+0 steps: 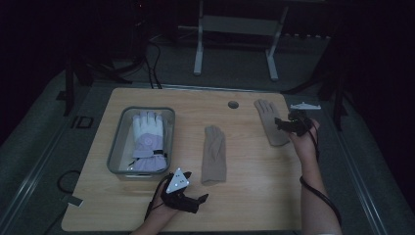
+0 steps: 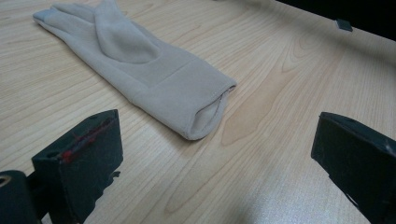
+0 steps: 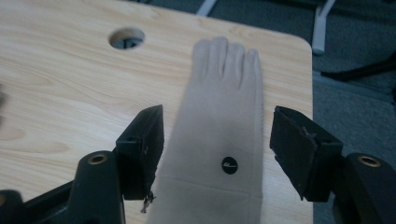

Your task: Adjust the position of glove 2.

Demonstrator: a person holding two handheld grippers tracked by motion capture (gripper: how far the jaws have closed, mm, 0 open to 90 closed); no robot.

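Figure: two beige gloves on the bench (image 1: 254,196), one gripper addressing each. My right gripper (image 3: 217,144) hangs over the far-right glove (image 3: 224,121), jaws spread wide to either side of its palm, pinching nothing; a small round black button shows on the fabric between them. This glove lies flat near the bench's far right corner, fingers pointing away from me, beside the round cable hole (image 3: 126,37). My left gripper (image 2: 219,163) sits low near the front edge, jaws likewise spread and empty, aimed at the open cuff of the middle glove (image 2: 140,70), which lies just ahead of them and apart. A grey bin (image 1: 116,147) at the left already holds a white and lilac glove (image 1: 147,142).

Risks, as I judge them: the right jaws straddle the full width of the glove, so closing from here may only bunch the fabric or slide off it unless I drop lower. The glove is close to the bench edge; a dragging grip could pull it over. On the left, the limp cuff may fold away under one jaw.

Pose: my right forearm reaches far forward, wrist bent inward; my left hand (image 1: 164,213) stays close to my body, gripper angled to the right.
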